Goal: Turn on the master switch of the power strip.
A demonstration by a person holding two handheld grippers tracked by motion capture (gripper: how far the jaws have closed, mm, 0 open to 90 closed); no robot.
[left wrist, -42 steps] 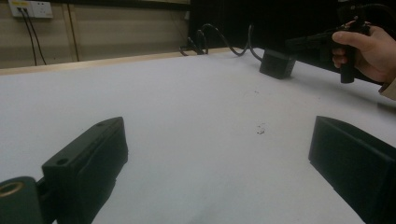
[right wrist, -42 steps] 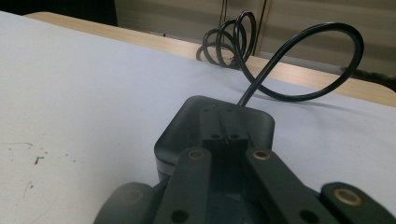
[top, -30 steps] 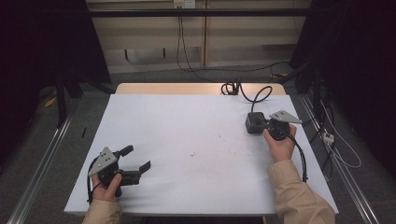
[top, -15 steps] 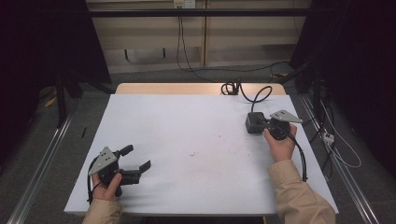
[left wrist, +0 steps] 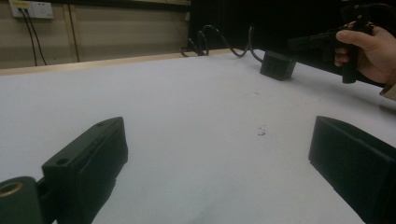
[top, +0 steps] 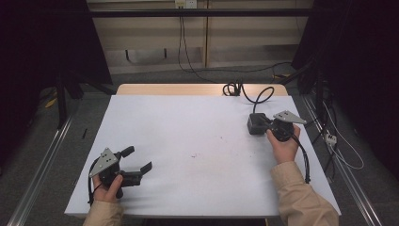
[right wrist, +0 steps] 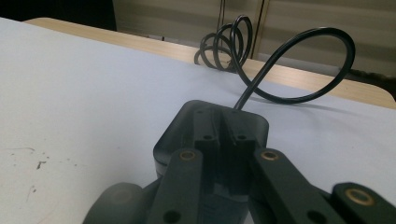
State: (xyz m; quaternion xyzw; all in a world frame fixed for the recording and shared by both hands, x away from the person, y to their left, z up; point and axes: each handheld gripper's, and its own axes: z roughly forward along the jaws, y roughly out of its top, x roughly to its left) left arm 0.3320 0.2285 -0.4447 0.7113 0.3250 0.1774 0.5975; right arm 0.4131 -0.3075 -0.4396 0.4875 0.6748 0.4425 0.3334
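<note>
Grippers at opposite sides of the white table [top: 197, 127]. Right gripper [top: 261, 125], held in the person's right hand [top: 283, 146] near the far right part of the table, is nearly closed, jaws close together over a black power adapter block [top: 255, 124] that sits on the table with a black cable [top: 263, 94] looping away to a coil at the far edge; its jaws have just been opening slightly. In the right gripper view the block [right wrist: 212, 133] lies right at the jaw tips, jaws lying over its top; whether the pads press it, cannot tell. Left gripper [top: 139, 159] sits at the near left corner in the left hand [top: 108, 188], jaws spread wide, nothing between them, bare tabletop [left wrist: 210, 140] in the gap, well apart from the block [left wrist: 278, 65]
</note>
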